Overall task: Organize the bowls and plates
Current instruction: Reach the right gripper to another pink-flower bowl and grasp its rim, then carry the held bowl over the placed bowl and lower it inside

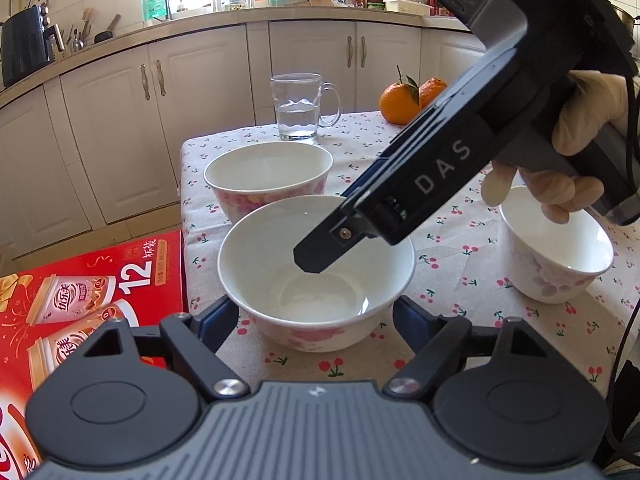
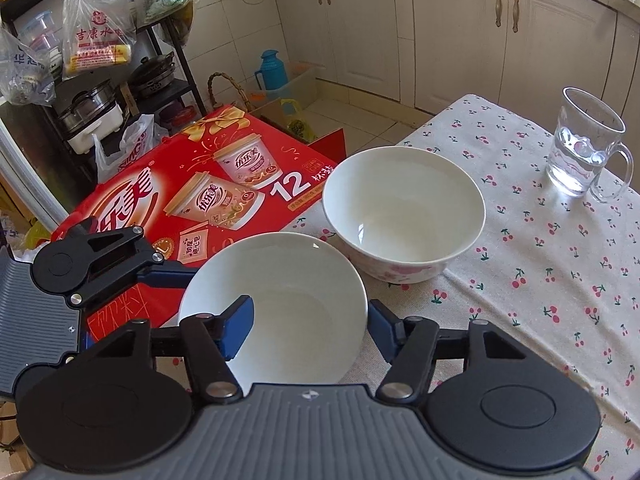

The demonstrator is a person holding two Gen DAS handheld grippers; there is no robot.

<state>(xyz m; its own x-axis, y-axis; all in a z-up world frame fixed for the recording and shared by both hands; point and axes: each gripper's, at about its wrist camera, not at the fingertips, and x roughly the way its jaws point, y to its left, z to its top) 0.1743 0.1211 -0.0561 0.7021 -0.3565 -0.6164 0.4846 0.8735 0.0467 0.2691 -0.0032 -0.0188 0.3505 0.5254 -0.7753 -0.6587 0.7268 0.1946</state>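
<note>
A white bowl with pink flowers (image 1: 320, 300) (image 2: 288, 300) stands near the table's front left corner. My left gripper (image 1: 316, 312) straddles its lower body, and both blue pads lie against its sides. My right gripper (image 2: 310, 320) comes down from the right. One finger (image 1: 316, 256) hangs inside the bowl; the other stands outside against the rim. A wide stretch of the bowl's inside shows between them, so its jaws stand open across the wall. A second bowl (image 1: 268, 168) (image 2: 404, 208) sits just behind, and a third (image 1: 556, 256) stands to the right.
The table wears a cherry-print cloth (image 1: 440, 280). A glass mug of water (image 1: 298, 108) (image 2: 580, 152) and two oranges (image 1: 400, 104) stand at the back. A red carton (image 1: 92, 280) (image 2: 180, 184) lies beside the table's left edge. A gloved hand (image 1: 580, 128) holds the right gripper.
</note>
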